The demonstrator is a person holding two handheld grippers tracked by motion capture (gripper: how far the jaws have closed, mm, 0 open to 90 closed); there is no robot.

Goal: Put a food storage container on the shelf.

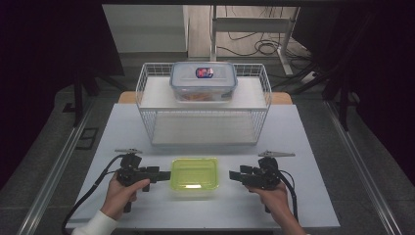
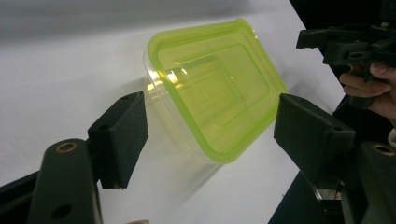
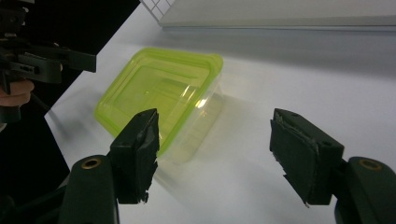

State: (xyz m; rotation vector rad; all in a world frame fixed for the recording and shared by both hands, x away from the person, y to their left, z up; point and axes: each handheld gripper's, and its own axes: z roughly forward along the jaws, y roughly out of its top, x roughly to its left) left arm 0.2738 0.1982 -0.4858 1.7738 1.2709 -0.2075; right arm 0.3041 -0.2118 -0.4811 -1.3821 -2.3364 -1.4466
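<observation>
A white table is holding a wire rack behind the green-lidded box, which is sitting near the front edge. The left gripper is lying level, pointing at the box's left side, jaws wide apart. The right gripper is pointing level at the box's right side, jaws apart, holding nothing.

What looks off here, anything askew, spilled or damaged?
Nothing spilled or askew. The green-lidded container sits flat and square on the table. One oddity: the right gripper has a pad that looks frayed and chipped along its edges.
</observation>
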